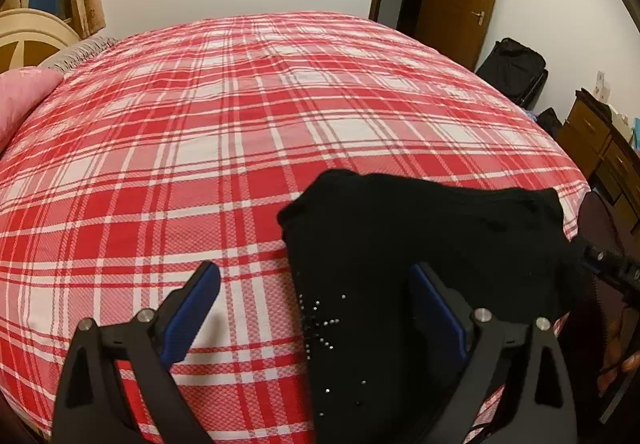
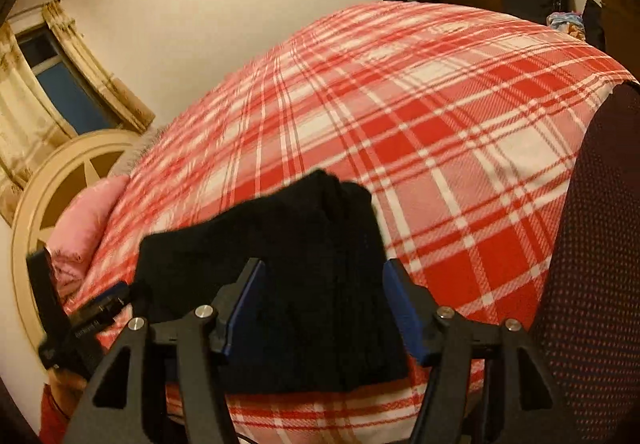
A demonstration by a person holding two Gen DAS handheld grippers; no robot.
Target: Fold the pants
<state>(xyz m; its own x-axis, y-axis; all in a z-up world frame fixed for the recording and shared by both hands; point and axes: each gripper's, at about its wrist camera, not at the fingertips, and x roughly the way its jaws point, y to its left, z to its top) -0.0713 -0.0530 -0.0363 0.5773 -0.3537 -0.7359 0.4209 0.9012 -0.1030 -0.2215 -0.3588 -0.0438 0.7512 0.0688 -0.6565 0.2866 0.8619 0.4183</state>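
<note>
The pants lie bunched in a dark heap on the bed, at its near edge and toward the right corner, so I judge the folding is at its start: the cloth is not yet spread flat, and no clean fold shows. My left tool hangs just over the left edge of the pants with its jaws spread wide, one finger over bare plaid and the other over the black cloth, pinching nothing. My right tool sits low over the near side of the pants, jaws also spread; the cloth fills the gap between them, but I see no pinch, so I take it as gripping nothing. The next move, as I judge it, calls for finding a real edge, waistband or hem, closing each tool on one layer only, and drawing the pants out flat toward the middle of the bed; the dark fabric hides its own seams, so picking the right edge is the hard part. The left view shows small shiny studs on the pants near my left tool, and the other tool's body at the right edge of the pants; the right view shows neither studs. It does show a pillow left of the pants and a dotted dark chair back to their right.
</note>
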